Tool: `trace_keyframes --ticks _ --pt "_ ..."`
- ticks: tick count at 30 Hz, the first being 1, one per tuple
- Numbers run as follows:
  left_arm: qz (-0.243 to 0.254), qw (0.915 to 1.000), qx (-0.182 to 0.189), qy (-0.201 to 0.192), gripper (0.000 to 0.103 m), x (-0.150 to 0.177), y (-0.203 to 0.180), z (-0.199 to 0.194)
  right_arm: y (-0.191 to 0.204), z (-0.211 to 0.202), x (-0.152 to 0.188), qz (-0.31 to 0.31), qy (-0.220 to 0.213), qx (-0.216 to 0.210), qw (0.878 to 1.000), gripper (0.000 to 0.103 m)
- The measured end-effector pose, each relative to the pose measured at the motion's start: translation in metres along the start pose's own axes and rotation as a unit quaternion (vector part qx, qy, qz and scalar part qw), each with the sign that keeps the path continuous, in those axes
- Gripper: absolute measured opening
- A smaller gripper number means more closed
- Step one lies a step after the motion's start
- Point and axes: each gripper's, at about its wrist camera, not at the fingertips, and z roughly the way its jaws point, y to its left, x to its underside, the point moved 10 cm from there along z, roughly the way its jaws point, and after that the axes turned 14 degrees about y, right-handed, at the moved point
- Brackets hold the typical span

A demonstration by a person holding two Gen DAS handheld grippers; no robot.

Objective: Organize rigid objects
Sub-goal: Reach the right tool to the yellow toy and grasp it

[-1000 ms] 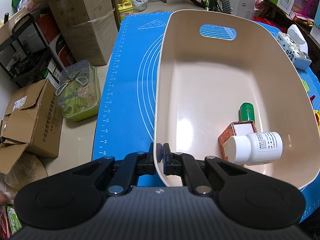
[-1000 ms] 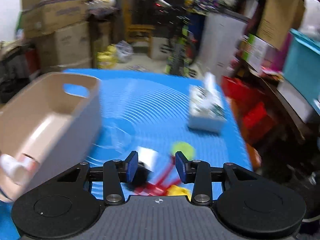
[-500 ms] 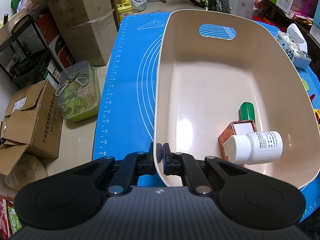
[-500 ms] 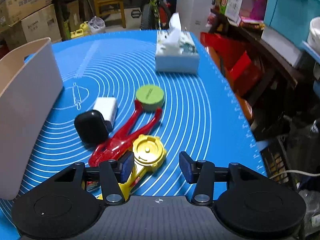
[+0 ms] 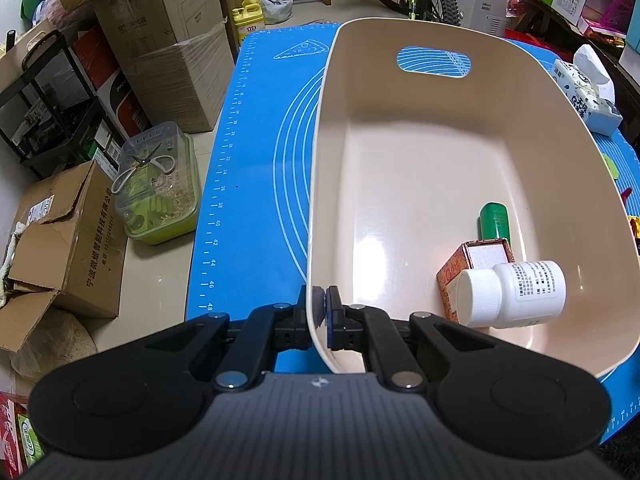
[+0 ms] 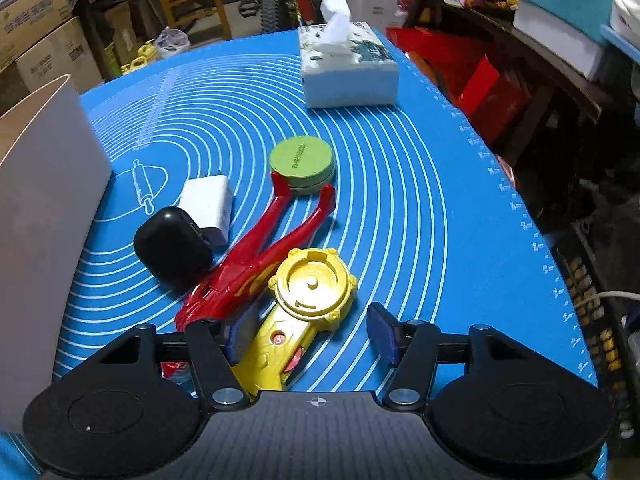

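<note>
My left gripper (image 5: 321, 312) is shut on the near rim of a beige plastic bin (image 5: 320, 184). Inside the bin lie a white pill bottle (image 5: 516, 294), a small orange box (image 5: 476, 264) and a green tube (image 5: 494, 220). My right gripper (image 6: 310, 334) is open, low over a yellow toy launcher (image 6: 308, 296). Beside it on the blue mat (image 6: 400, 184) lie a red toy (image 6: 260, 256), a black case (image 6: 170, 248), a white charger (image 6: 208, 206) and a green round tin (image 6: 301, 159). The bin's outer wall (image 6: 44, 200) stands at the left.
A tissue box (image 6: 346, 66) sits at the mat's far end and also shows in the left wrist view (image 5: 586, 96). Cardboard boxes (image 5: 168, 52) and a clear tub (image 5: 158, 188) stand on the floor left of the table. The mat's right edge (image 6: 540, 248) drops to cluttered shelves.
My right gripper has swung away from the bin and come down over the yellow launcher, its jaws wider apart. The left gripper and bin have not moved.
</note>
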Motion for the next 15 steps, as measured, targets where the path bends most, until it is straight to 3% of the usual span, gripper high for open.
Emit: trace_keyframes --ticks 11,14,15 --pt "0.0 1.0 0.0 0.0 0.008 0.0003 0.0003 0.0001 0.0092 0.0023 0.0029 -0.02 0.009 0.033 0.999 0.068" --pt "-0.002 1.0 0.0 0.0 0.008 0.0002 0.0007 0.0001 0.0102 0.0004 0.0031 -0.021 -0.001 0.027 0.999 0.054" --pt "-0.002 1.0 0.0 -0.001 0.008 0.0001 0.0009 0.0001 0.0111 -0.0006 0.0038 -0.028 -0.01 0.027 0.999 0.053"
